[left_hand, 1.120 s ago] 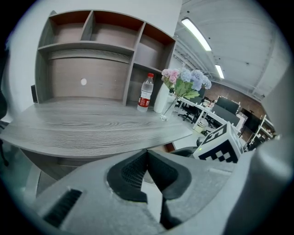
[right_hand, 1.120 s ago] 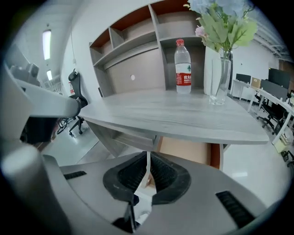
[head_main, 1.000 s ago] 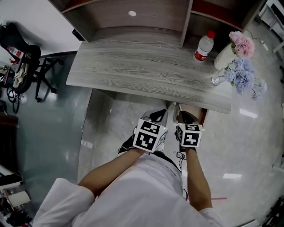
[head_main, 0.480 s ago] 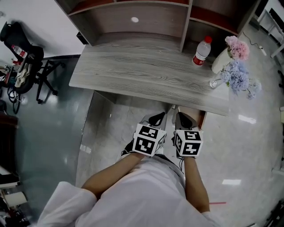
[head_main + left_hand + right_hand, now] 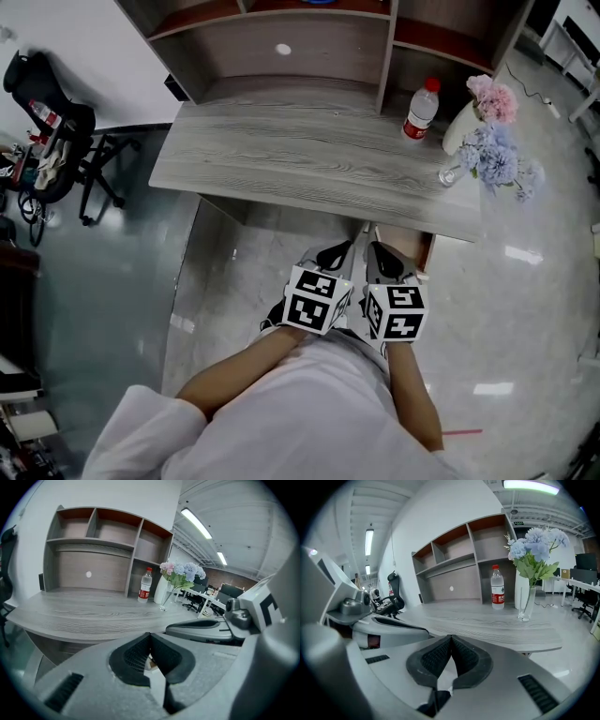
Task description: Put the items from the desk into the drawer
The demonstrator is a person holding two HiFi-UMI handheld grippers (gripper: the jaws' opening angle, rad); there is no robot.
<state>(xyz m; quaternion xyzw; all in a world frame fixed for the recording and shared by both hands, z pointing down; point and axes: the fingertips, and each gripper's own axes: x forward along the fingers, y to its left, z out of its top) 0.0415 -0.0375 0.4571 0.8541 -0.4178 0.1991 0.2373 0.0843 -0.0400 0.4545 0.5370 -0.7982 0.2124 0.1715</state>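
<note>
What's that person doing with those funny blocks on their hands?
A person stands in front of a gray desk, holding tongs in each hand. The left tongs and the right tongs are both shut and empty, held close together in front of the desk. A water bottle, a white vase and a glass vase of flowers sit at the desk's right end, untouched.

Seen from above, my left hand-held gripper (image 5: 332, 255) and right hand-held gripper (image 5: 380, 259) hang side by side just short of the grey wood-grain counter (image 5: 281, 159) — marker cubes facing up. At the counter's right end stand a red-capped water bottle (image 5: 419, 111) and pink-and-blue flowers (image 5: 497, 141); a black chair (image 5: 56, 131) sits far left.
</note>
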